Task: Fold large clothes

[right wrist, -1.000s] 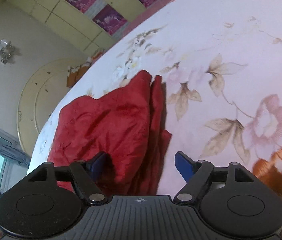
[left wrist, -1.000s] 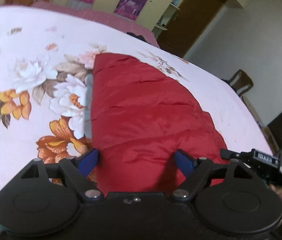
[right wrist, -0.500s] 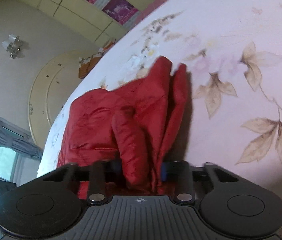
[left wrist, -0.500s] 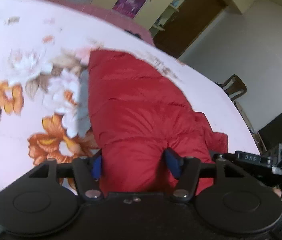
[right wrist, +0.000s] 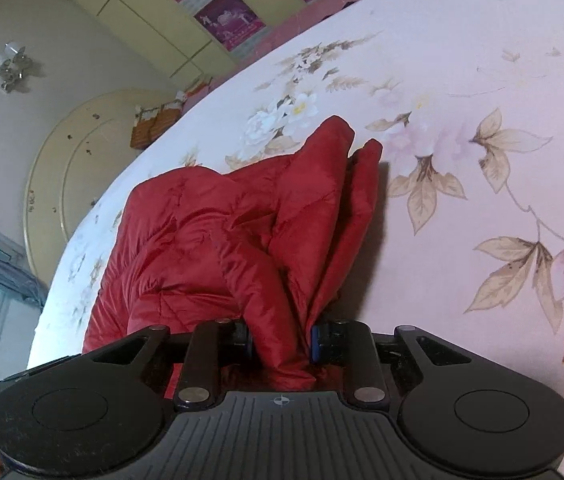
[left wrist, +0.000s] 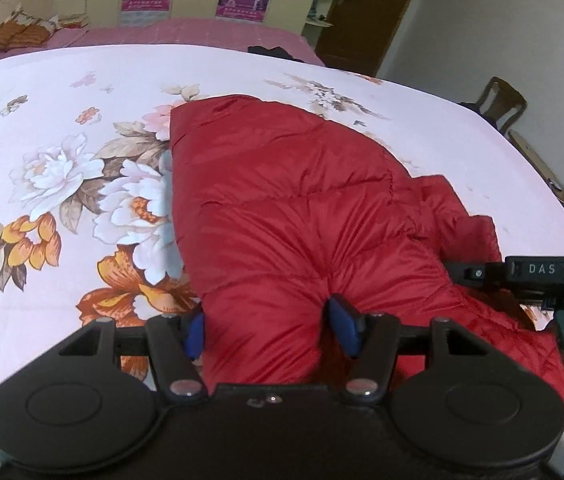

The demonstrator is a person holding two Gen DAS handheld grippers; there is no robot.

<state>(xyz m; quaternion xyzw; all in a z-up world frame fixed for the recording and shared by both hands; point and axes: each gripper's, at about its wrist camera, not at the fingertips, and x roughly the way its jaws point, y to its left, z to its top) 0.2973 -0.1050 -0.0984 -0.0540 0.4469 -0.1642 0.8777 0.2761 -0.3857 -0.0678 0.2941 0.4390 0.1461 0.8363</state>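
Left gripper: jaws clenched on a thick fold of the red padded jacket. Right gripper: jaws pinching a bunched jacket edge. Beyond both jaws, the jacket lies on the floral bedspread.

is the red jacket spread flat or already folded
Partly folded: the red jacket lies doubled in bunched layers, its near edge pinched in both grippers.

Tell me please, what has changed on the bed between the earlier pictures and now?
Both tongs closed on the puffy red quilted jacket: the left tongs now pinch a thick bulge of its near edge, the right tongs a narrower bunch of folds. A second ago both stood open around the fabric. The gripped edges are lifted and gathered. The floral bedsheet stayed as it was.
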